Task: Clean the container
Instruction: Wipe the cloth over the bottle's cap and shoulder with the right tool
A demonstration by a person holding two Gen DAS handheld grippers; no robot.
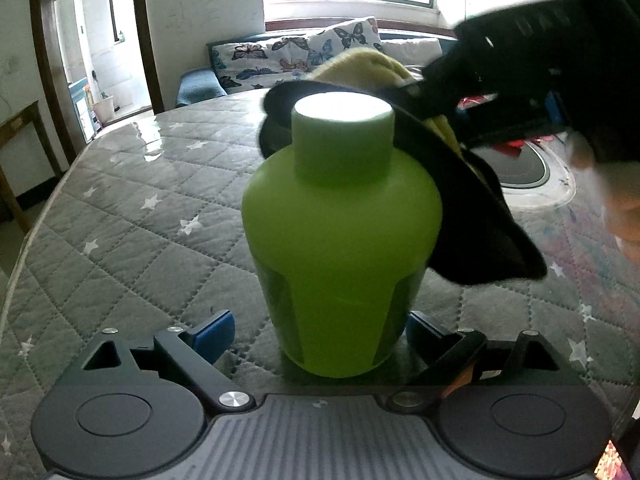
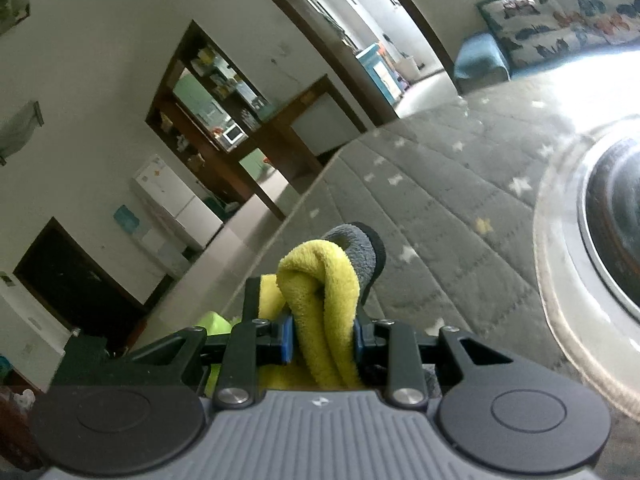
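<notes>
No text, brand name or number can be read in either view. The only sign is a small pale emblem on the ribbed grey housing (image 2: 320, 420) of the right gripper (image 2: 322, 334), at the lower middle of the right wrist frame; it has no letters. The papers on the far wall are too blurred to read.

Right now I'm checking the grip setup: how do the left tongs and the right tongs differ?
The left tongs stand open, with a gap at the left pad; the right tongs are shut. The left tongs straddle the base of the green bottle, which stands upright on the quilted table; the right tongs clamp a yellow cloth, bunched between their pads. Both have blue pads on black arms.
</notes>
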